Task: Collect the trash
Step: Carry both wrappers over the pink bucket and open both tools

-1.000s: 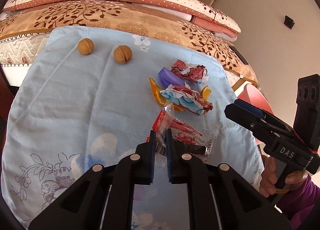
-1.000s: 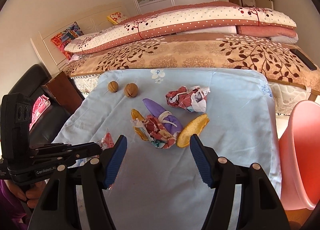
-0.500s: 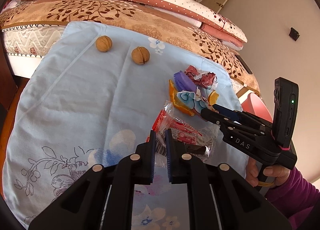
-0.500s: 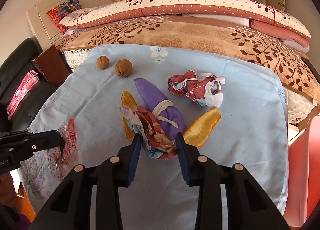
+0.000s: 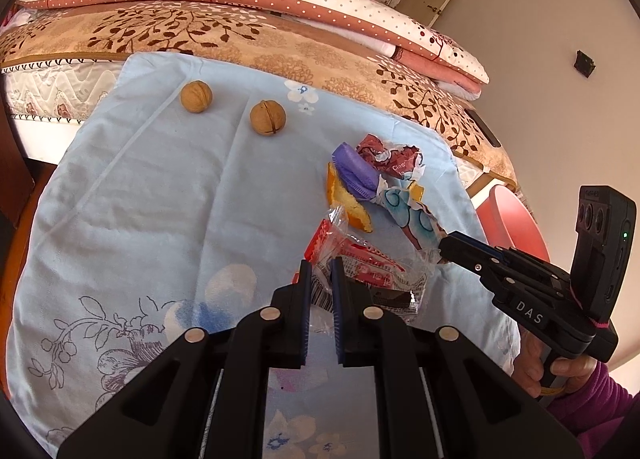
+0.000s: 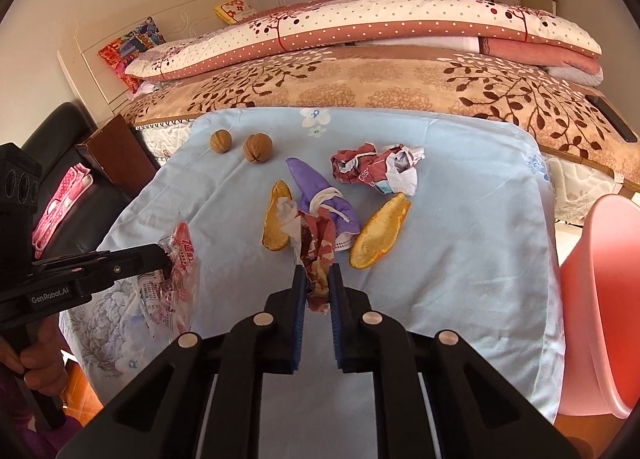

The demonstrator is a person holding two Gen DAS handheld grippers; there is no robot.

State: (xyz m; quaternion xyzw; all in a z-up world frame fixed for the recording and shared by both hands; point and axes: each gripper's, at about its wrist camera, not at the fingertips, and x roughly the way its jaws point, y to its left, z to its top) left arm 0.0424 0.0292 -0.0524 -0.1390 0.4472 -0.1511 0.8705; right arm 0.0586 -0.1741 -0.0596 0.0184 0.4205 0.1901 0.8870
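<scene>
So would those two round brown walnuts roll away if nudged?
Probably. Both walnuts are round and sit loose on the soft blue cloth, which may slow them. Their shells look hard, so likely not fragile.

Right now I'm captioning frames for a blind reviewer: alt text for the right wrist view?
The right gripper is closing on a crumpled paper wrapper on a blue cloth, amid orange peels. At left, the left gripper holds a clear red-printed wrapper.
</scene>
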